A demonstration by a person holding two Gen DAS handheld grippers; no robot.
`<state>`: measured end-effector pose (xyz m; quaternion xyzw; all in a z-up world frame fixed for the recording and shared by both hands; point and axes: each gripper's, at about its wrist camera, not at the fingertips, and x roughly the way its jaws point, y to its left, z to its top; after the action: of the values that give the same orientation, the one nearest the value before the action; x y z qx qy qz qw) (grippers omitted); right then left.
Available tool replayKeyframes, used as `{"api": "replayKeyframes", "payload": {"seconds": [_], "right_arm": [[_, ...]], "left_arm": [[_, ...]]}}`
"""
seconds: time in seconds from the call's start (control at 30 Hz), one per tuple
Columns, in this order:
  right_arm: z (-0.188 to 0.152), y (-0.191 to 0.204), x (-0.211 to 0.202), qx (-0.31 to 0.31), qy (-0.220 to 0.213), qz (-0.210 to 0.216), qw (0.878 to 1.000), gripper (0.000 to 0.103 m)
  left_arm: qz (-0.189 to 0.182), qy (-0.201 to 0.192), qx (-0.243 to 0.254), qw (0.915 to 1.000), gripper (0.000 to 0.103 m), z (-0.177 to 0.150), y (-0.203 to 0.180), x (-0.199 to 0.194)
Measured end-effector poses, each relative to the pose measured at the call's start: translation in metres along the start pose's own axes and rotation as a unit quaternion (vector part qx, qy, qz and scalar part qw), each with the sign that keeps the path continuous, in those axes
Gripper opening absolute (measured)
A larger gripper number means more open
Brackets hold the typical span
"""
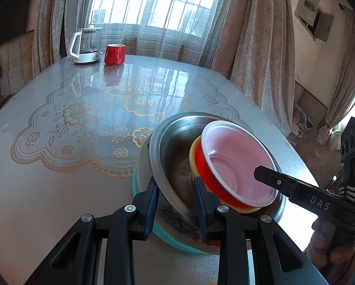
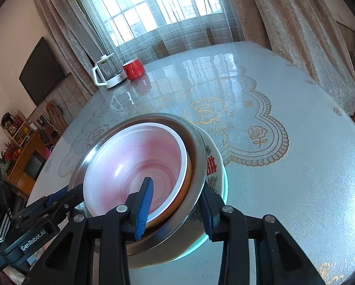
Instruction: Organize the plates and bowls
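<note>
A stack of nested bowls stands on the table. A red plastic bowl with a white inside sits tilted in a yellow bowl, inside a steel bowl. Under them is a teal-edged ceramic bowl. My left gripper is shut on the steel bowl's near rim, one finger outside and one inside. My right gripper clamps the nested rims on the other side. One pad is inside the red bowl and the other outside the steel bowl.
A glass kettle and a red mug stand at the table's far edge by the curtained window. The glossy lace-patterned tabletop spreads around the stack. A hand holds the right gripper.
</note>
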<state>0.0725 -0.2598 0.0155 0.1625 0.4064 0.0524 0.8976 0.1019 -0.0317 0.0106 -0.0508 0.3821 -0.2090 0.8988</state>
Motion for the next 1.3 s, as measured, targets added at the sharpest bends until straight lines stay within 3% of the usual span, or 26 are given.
{"api": "replayKeyframes", "payload": {"seconds": [0.33,0.57,0.73,1.0,1.3], "right_arm": [[0.000,0.001,0.006,0.004,0.003,0.002,1.000,0.033],[-0.003,0.002,0.008,-0.003,0.004,-0.007,1.000,0.026],[-0.003,0.002,0.008,-0.002,0.005,-0.005,1.000,0.026],[-0.001,0.000,0.002,0.009,0.006,0.006,1.000,0.037],[0.001,-0.012,-0.013,0.029,-0.018,0.007,0.999,0.039]], "left_arm": [[0.007,-0.001,0.005,1.0000,0.029,-0.001,-0.004,-0.001],[0.012,-0.002,0.007,0.9999,0.030,-0.001,-0.005,0.000],[0.012,-0.001,0.006,0.9999,0.030,-0.001,-0.005,0.001],[0.012,-0.004,0.009,0.9999,0.030,-0.003,-0.005,-0.002],[0.000,-0.004,0.004,1.0000,0.031,-0.005,-0.002,-0.007]]}}
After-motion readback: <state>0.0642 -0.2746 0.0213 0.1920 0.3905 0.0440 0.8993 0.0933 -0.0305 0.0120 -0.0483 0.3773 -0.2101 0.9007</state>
